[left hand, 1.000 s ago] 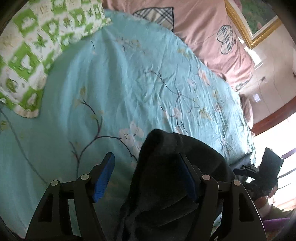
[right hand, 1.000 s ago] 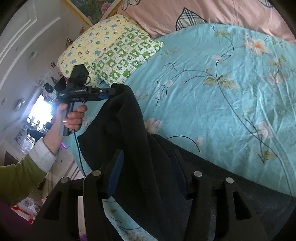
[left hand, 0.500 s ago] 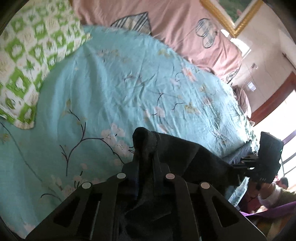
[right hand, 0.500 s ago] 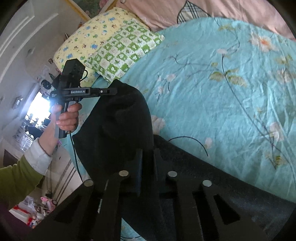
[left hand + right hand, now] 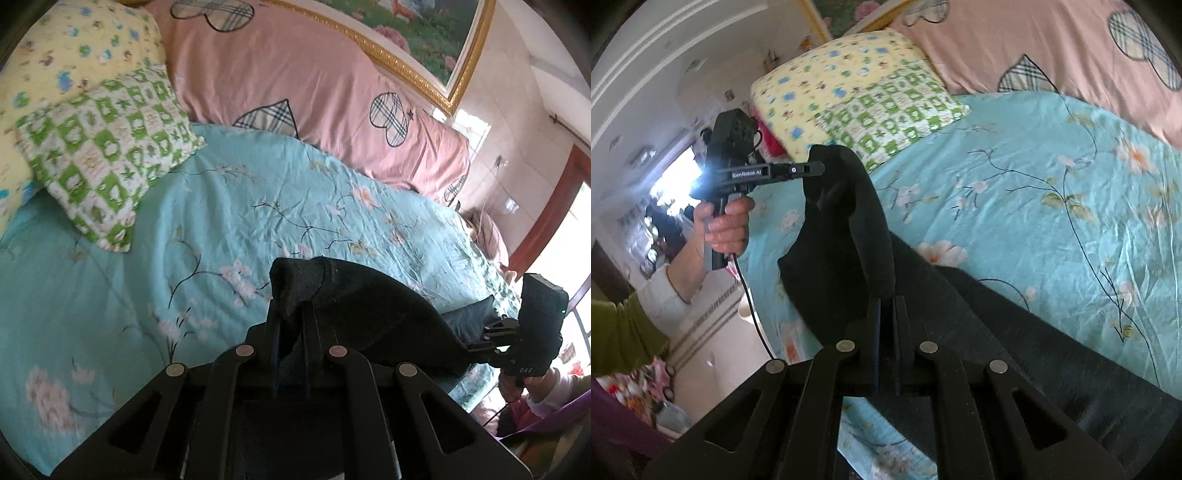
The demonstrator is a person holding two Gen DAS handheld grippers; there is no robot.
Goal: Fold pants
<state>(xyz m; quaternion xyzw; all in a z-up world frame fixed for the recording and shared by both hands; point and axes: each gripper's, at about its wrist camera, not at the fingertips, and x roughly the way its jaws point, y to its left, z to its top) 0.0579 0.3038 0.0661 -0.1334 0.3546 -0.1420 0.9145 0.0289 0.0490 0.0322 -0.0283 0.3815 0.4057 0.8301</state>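
Observation:
The black pants [image 5: 376, 317] hang stretched between my two grippers above the turquoise floral bed sheet [image 5: 229, 206]. My left gripper [image 5: 290, 314] is shut on one corner of the pants, which bunches over its fingertips. My right gripper [image 5: 888, 306] is shut on the other corner, and the pants [image 5: 842, 236] rise from it to the left gripper [image 5: 812, 168], seen at left in a hand. In the left wrist view the right gripper [image 5: 487, 332] shows at the far right, gripping the cloth. The rest of the pants [image 5: 1034, 332] lies on the bed.
A green checked pillow [image 5: 107, 147] and a yellow pillow [image 5: 62, 55] lie at the bed's head on the left. A pink duvet with plaid hearts [image 5: 314, 81] runs along the back. A gold-framed picture [image 5: 424, 44] hangs on the wall above.
Both grippers went from open around the pants to shut on them. They then lifted the cloth up off the bed, and the views tilted up toward the pillows.

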